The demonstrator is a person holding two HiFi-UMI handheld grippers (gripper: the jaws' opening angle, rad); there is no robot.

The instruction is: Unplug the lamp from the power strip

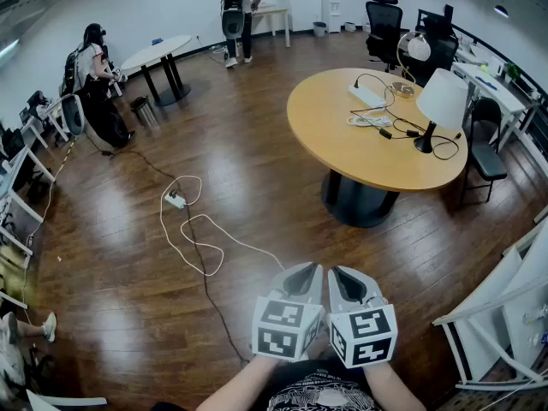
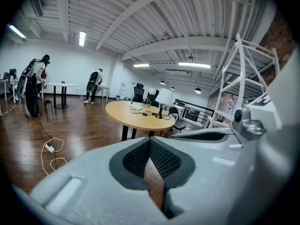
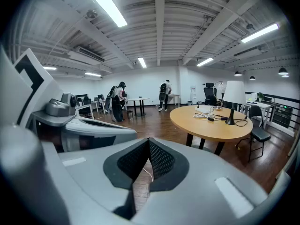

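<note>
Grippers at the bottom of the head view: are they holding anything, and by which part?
Nothing is held. The left gripper and right gripper are both shut and empty; the lamp stands far off on the round table.

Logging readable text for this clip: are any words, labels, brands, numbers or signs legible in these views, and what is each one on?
No text can be read in any view.
The left cube on the left gripper: black-and-white square marker, no letters.
The right cube on the right gripper: likewise, no letters.
Pale print on the person's shirt: too blurred to read.
</note>
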